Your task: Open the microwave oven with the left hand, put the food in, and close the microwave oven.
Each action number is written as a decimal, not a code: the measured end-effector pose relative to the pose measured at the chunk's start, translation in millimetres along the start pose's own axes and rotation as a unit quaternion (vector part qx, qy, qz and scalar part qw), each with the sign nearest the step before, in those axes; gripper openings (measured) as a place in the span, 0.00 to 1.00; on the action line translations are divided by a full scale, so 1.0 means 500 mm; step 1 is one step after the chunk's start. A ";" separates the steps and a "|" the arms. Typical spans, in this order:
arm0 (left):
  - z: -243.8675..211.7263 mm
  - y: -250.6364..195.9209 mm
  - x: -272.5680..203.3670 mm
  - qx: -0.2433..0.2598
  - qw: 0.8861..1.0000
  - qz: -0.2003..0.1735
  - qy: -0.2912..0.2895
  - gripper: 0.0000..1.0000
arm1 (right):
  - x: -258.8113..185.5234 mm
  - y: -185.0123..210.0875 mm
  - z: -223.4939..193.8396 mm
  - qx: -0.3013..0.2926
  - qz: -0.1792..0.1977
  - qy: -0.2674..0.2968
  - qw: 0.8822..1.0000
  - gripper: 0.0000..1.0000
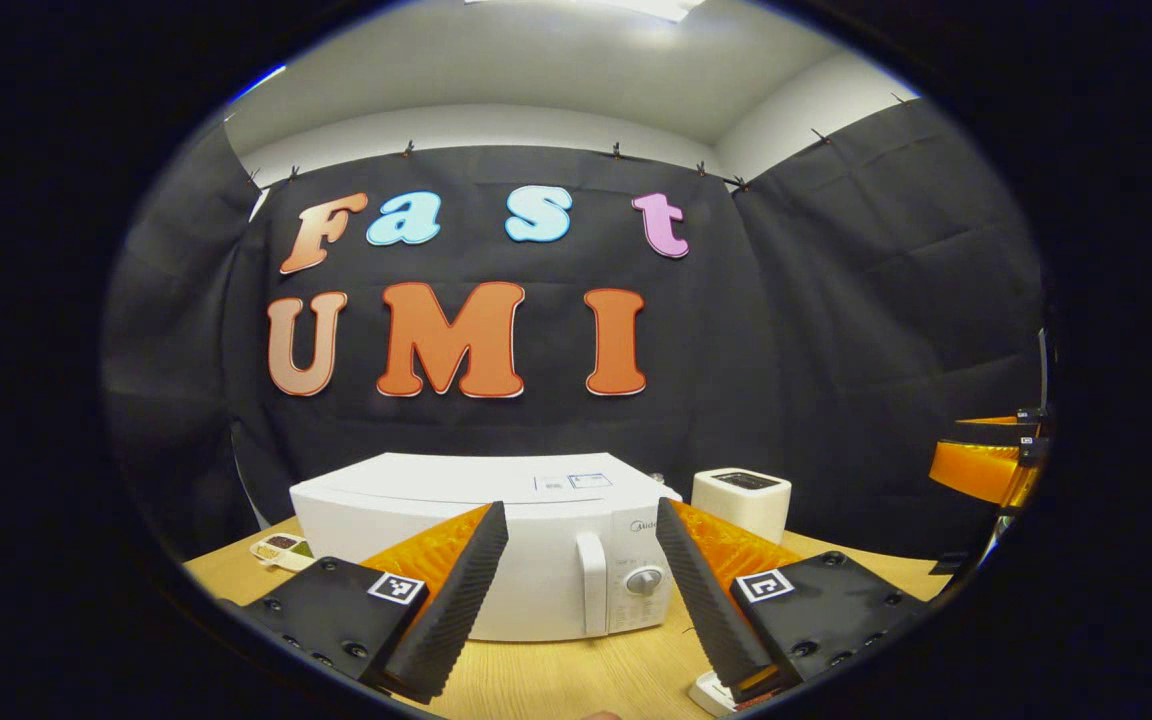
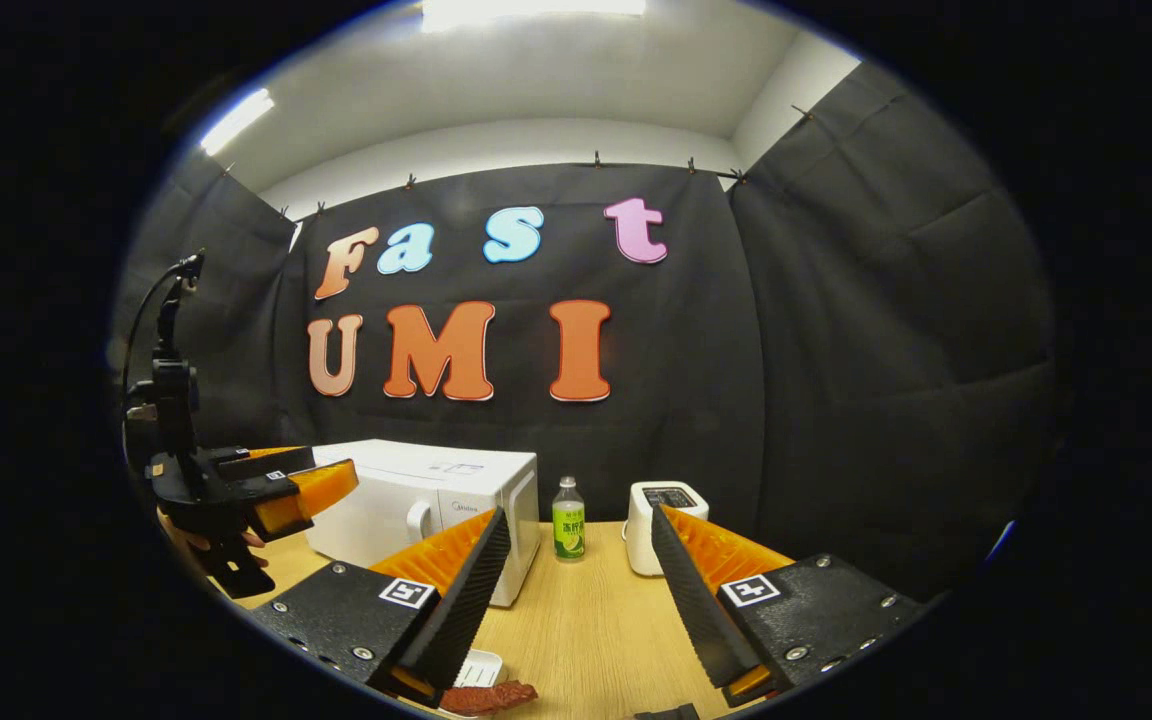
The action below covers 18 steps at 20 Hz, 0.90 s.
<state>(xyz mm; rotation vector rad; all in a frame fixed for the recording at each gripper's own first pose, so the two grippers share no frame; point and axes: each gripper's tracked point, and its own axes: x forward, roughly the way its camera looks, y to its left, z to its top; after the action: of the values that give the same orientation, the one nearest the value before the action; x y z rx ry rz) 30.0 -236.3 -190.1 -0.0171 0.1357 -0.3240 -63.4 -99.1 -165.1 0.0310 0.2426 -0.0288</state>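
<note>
Bright ceiling light (image 2: 533, 10) overhead (slightly glaring); focus sharp; edges bowed, dark.

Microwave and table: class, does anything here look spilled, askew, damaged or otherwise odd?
Nothing stands out. The microwave sits square on the table with its door shut, the bottle stands upright, and both grippers, left and right, are open and empty.

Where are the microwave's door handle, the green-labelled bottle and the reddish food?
Door handle (image 1: 591, 583): left gripper view, middle of the white vertical grip.
Bottle (image 2: 568, 522): right gripper view, on its green label.
Food (image 2: 488, 696): right gripper view, middle of the reddish piece.
</note>
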 end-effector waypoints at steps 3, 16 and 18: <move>-0.059 -0.027 0.037 -0.008 1.000 -0.009 0.022 0.94 | 0.003 -0.020 -0.041 0.009 -0.002 0.009 1.000 0.89; -0.269 -0.004 0.172 -0.001 0.993 0.036 0.111 0.92 | 0.018 -0.035 -0.225 0.039 0.000 0.091 0.995 0.89; -0.277 0.004 0.182 0.002 0.993 0.046 0.111 0.89 | 0.016 -0.033 -0.243 0.043 0.000 0.102 0.994 0.89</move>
<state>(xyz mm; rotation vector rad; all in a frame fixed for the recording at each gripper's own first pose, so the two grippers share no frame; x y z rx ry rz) 97.4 -262.6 -339.2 0.0301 0.3555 -0.2343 -85.2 -111.4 -285.6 0.1205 0.4447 -0.0354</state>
